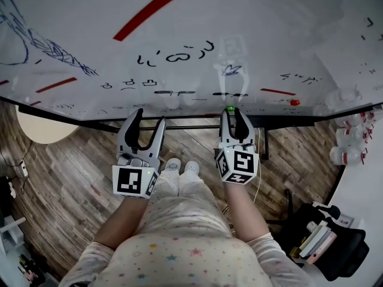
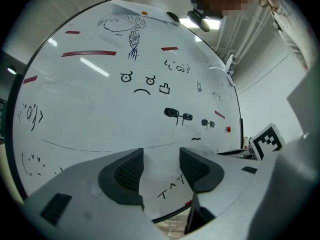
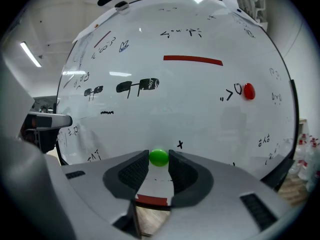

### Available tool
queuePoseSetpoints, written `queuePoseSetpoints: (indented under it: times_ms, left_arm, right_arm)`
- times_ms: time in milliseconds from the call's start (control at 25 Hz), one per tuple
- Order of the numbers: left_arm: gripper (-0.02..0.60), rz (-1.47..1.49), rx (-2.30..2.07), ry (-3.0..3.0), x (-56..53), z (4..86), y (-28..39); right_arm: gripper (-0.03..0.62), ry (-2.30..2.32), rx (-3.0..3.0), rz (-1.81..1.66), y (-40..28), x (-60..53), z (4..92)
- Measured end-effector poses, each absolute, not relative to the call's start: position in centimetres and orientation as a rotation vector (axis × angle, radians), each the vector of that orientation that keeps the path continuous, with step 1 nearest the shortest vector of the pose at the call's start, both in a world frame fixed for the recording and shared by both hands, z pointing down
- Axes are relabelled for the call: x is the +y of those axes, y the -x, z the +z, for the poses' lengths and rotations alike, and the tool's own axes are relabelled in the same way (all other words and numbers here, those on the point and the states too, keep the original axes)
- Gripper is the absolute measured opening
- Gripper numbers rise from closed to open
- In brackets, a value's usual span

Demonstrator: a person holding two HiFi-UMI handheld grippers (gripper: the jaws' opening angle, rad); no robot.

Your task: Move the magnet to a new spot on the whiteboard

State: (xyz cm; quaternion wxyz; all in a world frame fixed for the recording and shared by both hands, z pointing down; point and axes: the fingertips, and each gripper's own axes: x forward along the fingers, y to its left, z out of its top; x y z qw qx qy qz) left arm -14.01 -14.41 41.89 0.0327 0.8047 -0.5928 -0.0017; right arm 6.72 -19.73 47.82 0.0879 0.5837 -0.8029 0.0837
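Note:
A small green magnet (image 3: 159,157) sits on the whiteboard (image 3: 200,109) near its lower edge. My right gripper (image 3: 159,153) is shut on it, with both pads against its sides at the jaw tips. In the head view the same green magnet (image 1: 230,108) shows at the tip of my right gripper (image 1: 230,112), against the whiteboard (image 1: 179,28). My left gripper (image 1: 150,116) is held to the left, just off the board's lower edge. Its jaws are open with nothing between them, and in its own view the left gripper (image 2: 161,154) faces drawn marks on the whiteboard (image 2: 100,99).
A red round magnet (image 3: 248,91) sticks to the board right of the green one, and red strips (image 1: 146,14) lie higher up. Below the board is wooden floor (image 1: 72,178). Bottles (image 1: 350,142) stand at the right, and a dark bag (image 1: 326,244) sits at the lower right.

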Motion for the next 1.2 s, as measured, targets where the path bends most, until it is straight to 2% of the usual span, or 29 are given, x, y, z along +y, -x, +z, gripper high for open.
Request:
queuePoseSetpoints:
  times_ms: [1200]
  left_arm:
    - [0.210,-0.026,-1.823,-2.489,-14.0,41.2,14.5]
  right_arm:
    - [0.115,-1.735,-2.393,0.272,-7.1,-18.0,46.8]
